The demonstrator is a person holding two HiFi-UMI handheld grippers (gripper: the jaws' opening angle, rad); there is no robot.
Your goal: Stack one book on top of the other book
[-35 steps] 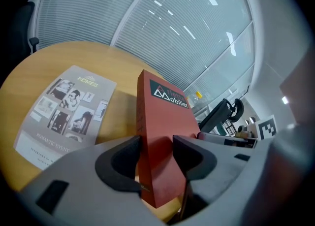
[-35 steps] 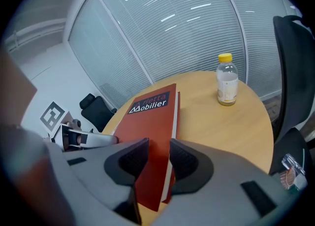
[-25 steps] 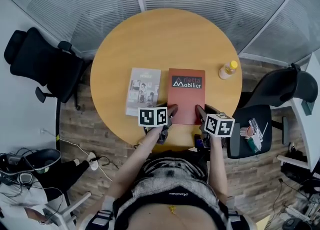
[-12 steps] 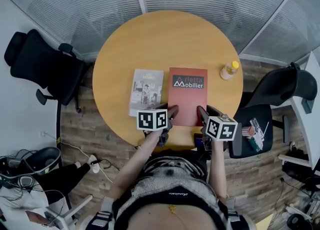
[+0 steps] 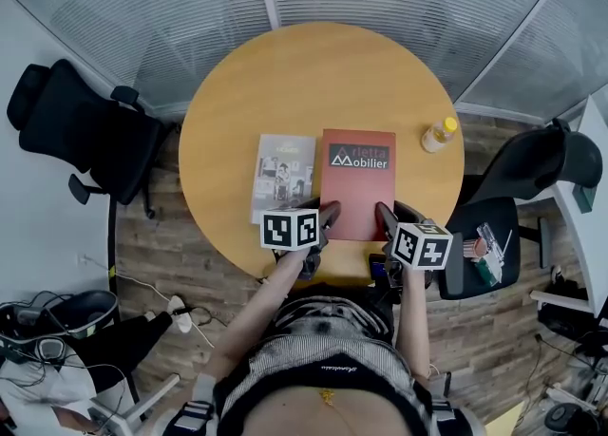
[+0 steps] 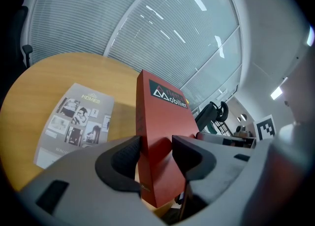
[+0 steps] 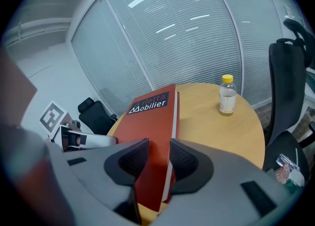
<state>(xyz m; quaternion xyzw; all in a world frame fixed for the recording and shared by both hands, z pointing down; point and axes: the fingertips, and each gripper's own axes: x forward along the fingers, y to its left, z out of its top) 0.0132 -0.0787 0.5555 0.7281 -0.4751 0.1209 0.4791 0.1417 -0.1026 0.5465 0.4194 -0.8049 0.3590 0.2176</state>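
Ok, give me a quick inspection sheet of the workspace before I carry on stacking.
Surface: round wooden table.
Job's things: red book gripped at its near end, which looks raised; grey book flat on the table, left of it in the head view.
Clutter: bottle with a yellow cap, upright, right of the red book and apart from it.
Grippers: left gripper shut on the red book's near left corner; right gripper shut on its near right corner.
Cables: cable on the floor at the left, off the table.
Surroundings: left chair and right chair, both black; glass walls with blinds behind.
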